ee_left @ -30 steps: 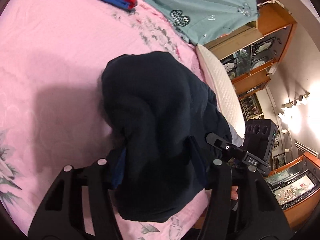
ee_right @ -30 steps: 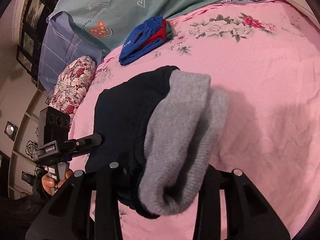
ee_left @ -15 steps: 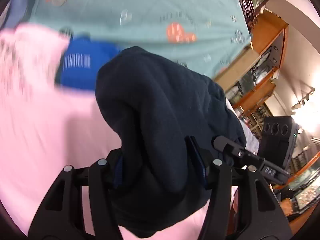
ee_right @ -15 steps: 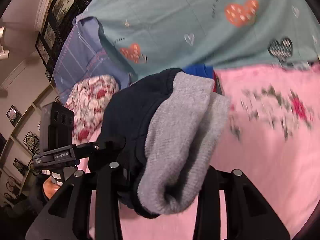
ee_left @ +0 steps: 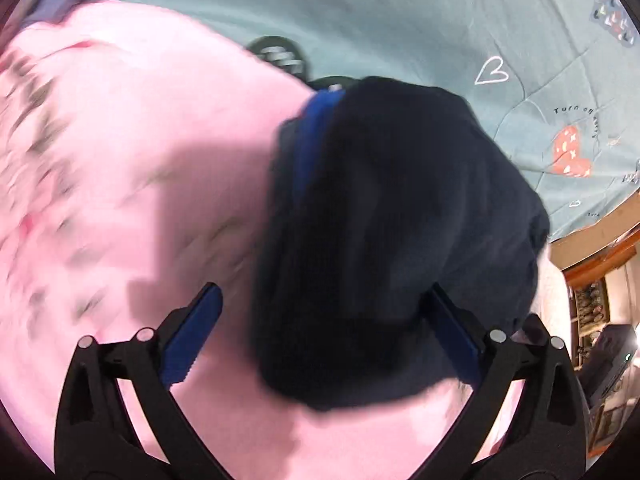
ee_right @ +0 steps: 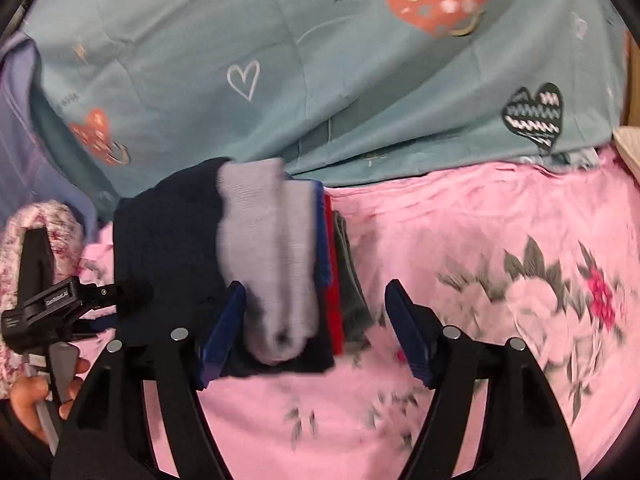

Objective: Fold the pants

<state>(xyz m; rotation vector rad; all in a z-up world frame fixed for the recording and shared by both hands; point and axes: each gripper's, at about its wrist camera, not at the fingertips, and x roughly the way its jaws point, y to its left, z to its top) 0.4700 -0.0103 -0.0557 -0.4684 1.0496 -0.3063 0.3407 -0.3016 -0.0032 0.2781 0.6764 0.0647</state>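
The folded dark navy pants [ee_left: 392,220] rest on a stack of folded clothes, whose blue layer [ee_left: 316,128] shows at the far edge. My left gripper [ee_left: 324,340] straddles the bundle, its jaws opening wide; the left pad [ee_left: 192,336] stands clear of the cloth. In the right wrist view the pants [ee_right: 168,240] show their grey lining [ee_right: 268,256] on top, above the red and grey layers [ee_right: 334,300]. My right gripper [ee_right: 316,332] is opening too. The grey fold lies between its pads, unpressed.
The pink floral bedsheet [ee_right: 480,360] spreads right and forward. A teal heart-print quilt [ee_right: 320,60] rises just behind the stack. A floral pillow [ee_right: 48,216] lies at the left, near the person's hand [ee_right: 28,396]. Wooden cabinets [ee_left: 600,260] stand at the right.
Both grippers carried the pants bundle across the bed to the stack by the teal quilt. Both pairs of jaws, shut on the bundle before, have spread apart from it.
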